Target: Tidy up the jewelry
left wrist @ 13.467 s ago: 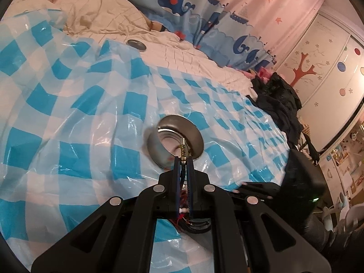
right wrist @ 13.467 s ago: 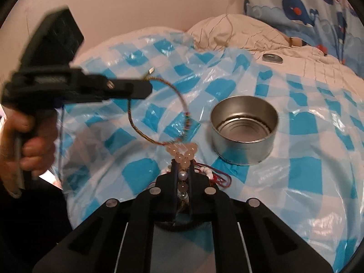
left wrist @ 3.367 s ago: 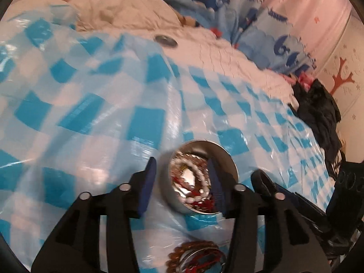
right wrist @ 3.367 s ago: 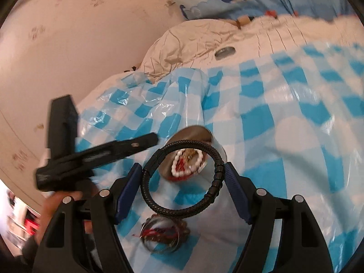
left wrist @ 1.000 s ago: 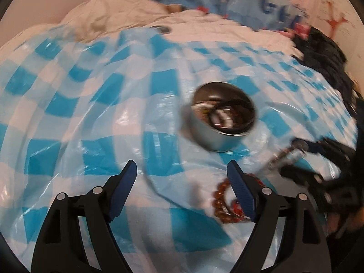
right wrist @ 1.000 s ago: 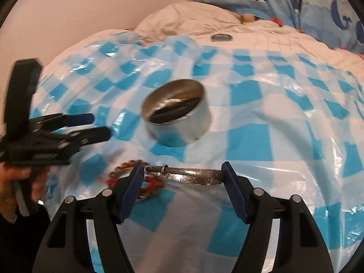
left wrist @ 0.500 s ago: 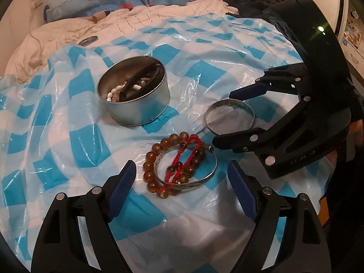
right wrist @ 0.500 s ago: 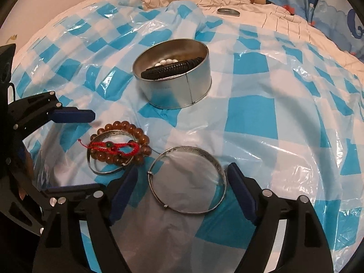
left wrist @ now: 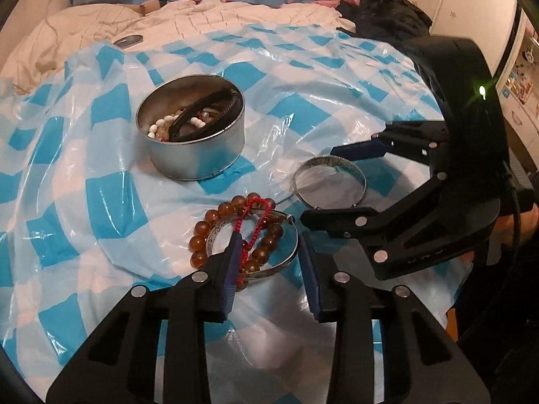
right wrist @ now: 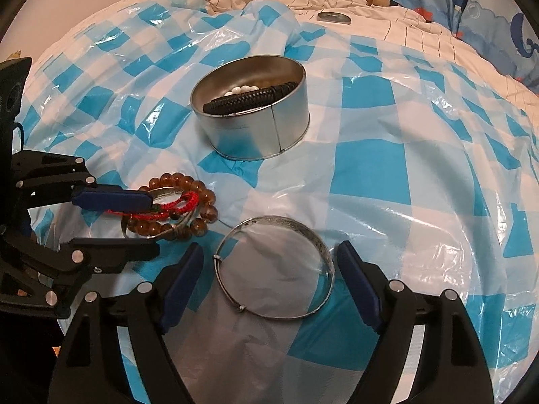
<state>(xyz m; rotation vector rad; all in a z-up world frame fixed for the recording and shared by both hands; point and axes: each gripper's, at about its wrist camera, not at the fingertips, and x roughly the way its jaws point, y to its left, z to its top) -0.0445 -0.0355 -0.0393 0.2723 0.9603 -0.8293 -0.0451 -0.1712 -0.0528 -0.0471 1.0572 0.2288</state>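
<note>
Metal tin (left wrist: 198, 155): right view hiding most contents.
Left gripper (left wrist: 269, 262): fingers closing around amber beads (left wrist: 202, 225).
Right gripper (right wrist: 269, 269): fingers gaping, straddling silver bangle (right wrist: 323, 252).

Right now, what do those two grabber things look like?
Both are black plastic. The left tool has two flat arms dotted with round silver screws, ending in blue pads. The right tool matches it: same blue pads, same silver screws. Its chunky black body carries a small green light and a black cable down the side.
</note>
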